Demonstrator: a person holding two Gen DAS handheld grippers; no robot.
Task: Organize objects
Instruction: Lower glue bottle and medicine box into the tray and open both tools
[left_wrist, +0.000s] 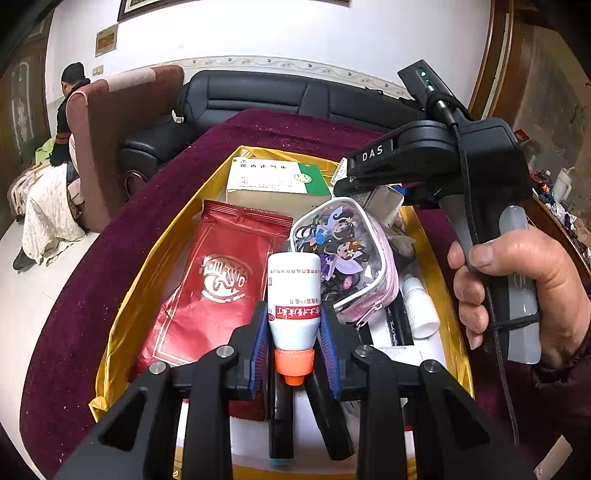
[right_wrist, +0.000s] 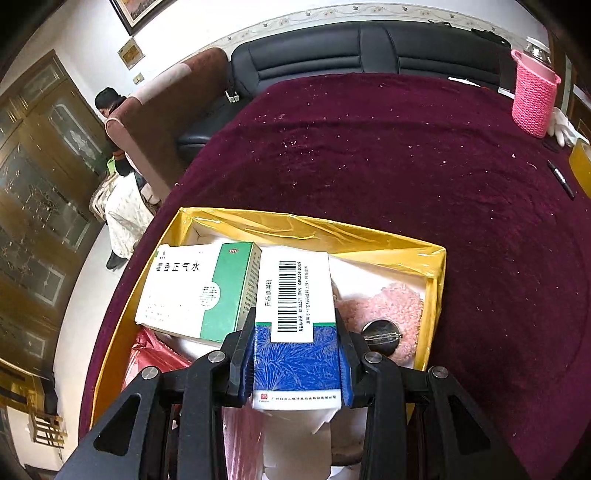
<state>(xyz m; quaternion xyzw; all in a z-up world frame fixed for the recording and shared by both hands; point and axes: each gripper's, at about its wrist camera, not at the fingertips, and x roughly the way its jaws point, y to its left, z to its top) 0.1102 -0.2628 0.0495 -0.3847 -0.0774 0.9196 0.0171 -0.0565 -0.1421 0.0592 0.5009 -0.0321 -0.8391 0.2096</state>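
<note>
Left tool (left_wrist: 293, 339) grips bottle (left_wrist: 293, 295); right tool (right_wrist: 295, 363) grips box (right_wrist: 295, 332).

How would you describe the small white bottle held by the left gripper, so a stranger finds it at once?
Look in the yellow box on the dark red tablecloth. Over the red foil packet and cartoon pouch, the left gripper clamps the white bottle. Only it has an orange cap.

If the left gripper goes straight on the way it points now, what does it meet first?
Probably the cartoon pouch, or the red packet beside it. The white bottle held in the left gripper would touch first; depth is unclear.
</note>
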